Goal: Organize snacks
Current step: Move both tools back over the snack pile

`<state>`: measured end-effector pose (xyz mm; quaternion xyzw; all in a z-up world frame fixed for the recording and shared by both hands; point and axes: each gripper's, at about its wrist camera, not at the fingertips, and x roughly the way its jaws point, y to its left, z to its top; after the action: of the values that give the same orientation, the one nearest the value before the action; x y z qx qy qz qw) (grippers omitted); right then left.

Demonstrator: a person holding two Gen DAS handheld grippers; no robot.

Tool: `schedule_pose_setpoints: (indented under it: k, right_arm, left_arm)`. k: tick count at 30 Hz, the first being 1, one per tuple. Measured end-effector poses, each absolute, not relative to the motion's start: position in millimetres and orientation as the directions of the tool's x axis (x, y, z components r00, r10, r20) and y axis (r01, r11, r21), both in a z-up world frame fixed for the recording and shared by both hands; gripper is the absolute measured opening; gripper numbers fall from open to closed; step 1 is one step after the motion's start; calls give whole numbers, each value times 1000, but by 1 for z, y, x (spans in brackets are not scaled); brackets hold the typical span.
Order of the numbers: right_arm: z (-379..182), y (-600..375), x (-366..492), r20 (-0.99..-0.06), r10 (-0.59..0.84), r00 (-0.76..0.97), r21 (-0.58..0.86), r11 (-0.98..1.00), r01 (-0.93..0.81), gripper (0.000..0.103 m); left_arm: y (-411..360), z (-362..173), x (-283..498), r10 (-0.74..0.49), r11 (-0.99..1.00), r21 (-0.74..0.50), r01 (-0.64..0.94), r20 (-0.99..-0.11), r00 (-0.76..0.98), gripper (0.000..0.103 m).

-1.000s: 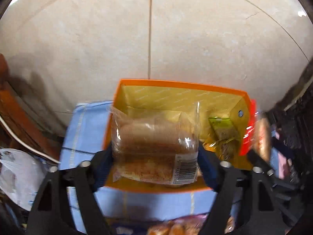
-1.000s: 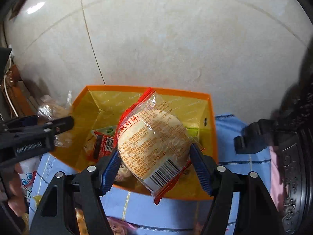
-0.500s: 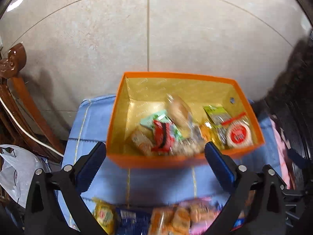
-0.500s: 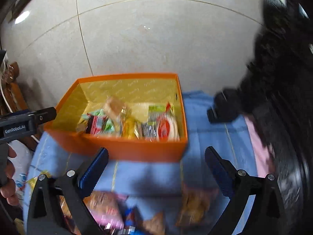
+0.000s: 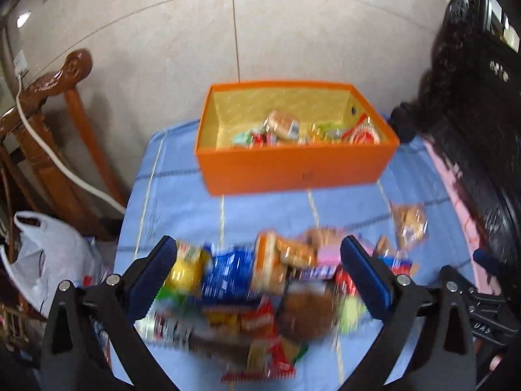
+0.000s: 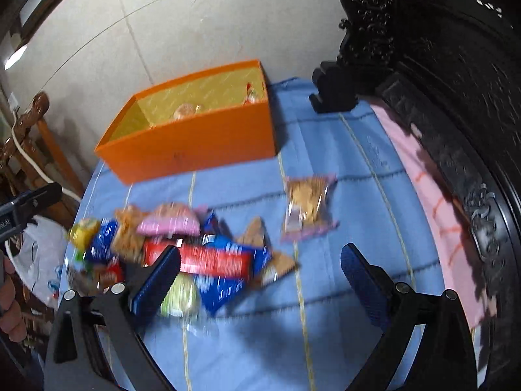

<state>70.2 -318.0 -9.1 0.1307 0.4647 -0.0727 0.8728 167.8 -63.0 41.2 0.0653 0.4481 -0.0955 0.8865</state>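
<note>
Looking along your left gripper (image 5: pixel 259 277), you see its blue-padded fingers spread wide with nothing between them, poised above a blurred heap of loose snacks (image 5: pixel 260 293) on the blue cloth (image 5: pixel 182 202). A yellow pack (image 5: pixel 185 270) and a blue wrapper (image 5: pixel 228 273) lie toward the left of that heap, and a clear packet of golden biscuits (image 5: pixel 408 220) sits apart to the right. Beyond the heap stands the orange box (image 5: pixel 293 169), its yellow inside already holding several snacks, among them a red-and-white round pack (image 5: pixel 363 135) by its right wall. A carved wooden chair (image 5: pixel 49 123) and a white plastic bag (image 5: pixel 42 254) stand off the cloth's left edge. Along your right gripper (image 6: pixel 260 272), the fingers are likewise parted and empty, hovering over the cloth (image 6: pixel 342 195) just right of the same snack heap (image 6: pixel 182 251), where a long red wrapper (image 6: pixel 211 260) and a pink pack (image 6: pixel 169 223) show through the blur. The biscuit packet (image 6: pixel 307 207) lies alone between the heap and the box (image 6: pixel 195 143), which stands farther back to the left. Dark carved furniture (image 6: pixel 439 65) runs along the right, with a pink cloth (image 6: pixel 433 202) at its foot.
</note>
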Motion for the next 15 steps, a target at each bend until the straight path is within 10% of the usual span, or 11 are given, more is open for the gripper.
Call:
schedule_pose_setpoints:
  k: [15]
  right_arm:
    - [-34,-299,20,-875,33,483,161,960,228,99]
  left_arm:
    - [-5,-16,109,-51,983,40,181,-881,471,98]
